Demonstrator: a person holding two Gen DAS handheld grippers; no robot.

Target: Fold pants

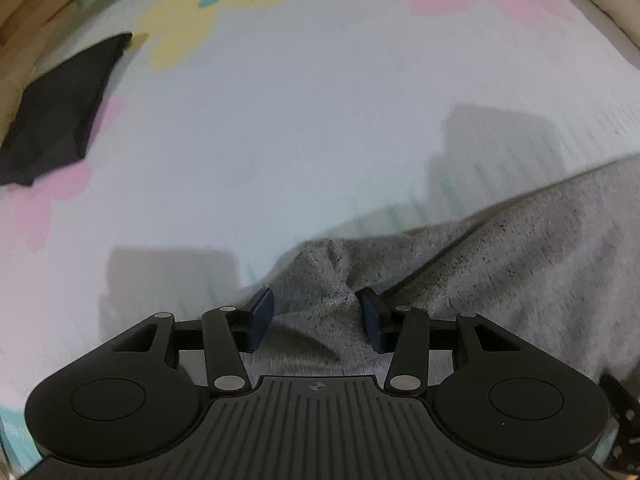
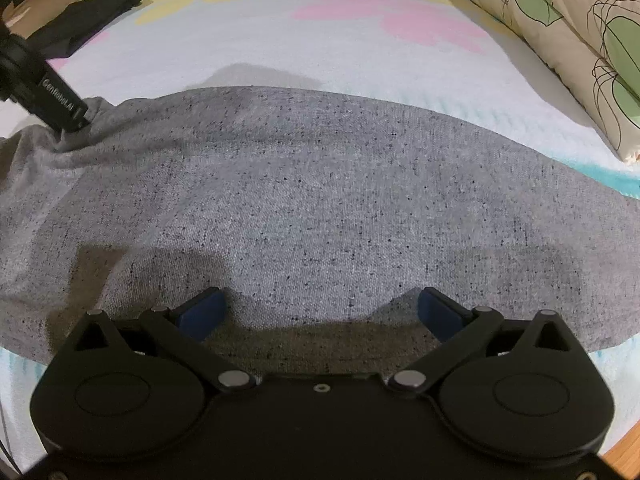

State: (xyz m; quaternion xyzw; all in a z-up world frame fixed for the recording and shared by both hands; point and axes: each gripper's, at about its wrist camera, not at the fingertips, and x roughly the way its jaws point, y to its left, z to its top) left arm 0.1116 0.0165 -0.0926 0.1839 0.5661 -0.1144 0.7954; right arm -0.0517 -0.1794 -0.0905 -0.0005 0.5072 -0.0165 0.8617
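Note:
The grey speckled pants [image 2: 320, 184] lie spread flat across a pale sheet with flower prints [image 2: 360, 52]. In the left wrist view a bunched edge of the pants [image 1: 520, 272] is gathered between the blue pads of my left gripper [image 1: 316, 316], which is shut on it. The right wrist view shows that left gripper [image 2: 74, 124] at the far left, with the cloth drawn up into a small peak at its tip. My right gripper [image 2: 320, 312] stands wide open just above the near part of the pants, with nothing pinched between its pads.
A dark folded garment [image 1: 60, 112] lies at the sheet's far left corner, seen too in the right wrist view [image 2: 80, 20]. Cream pillows with a green leaf print [image 2: 580, 60] line the right side. Bare sheet [image 1: 280, 120] stretches beyond the pants.

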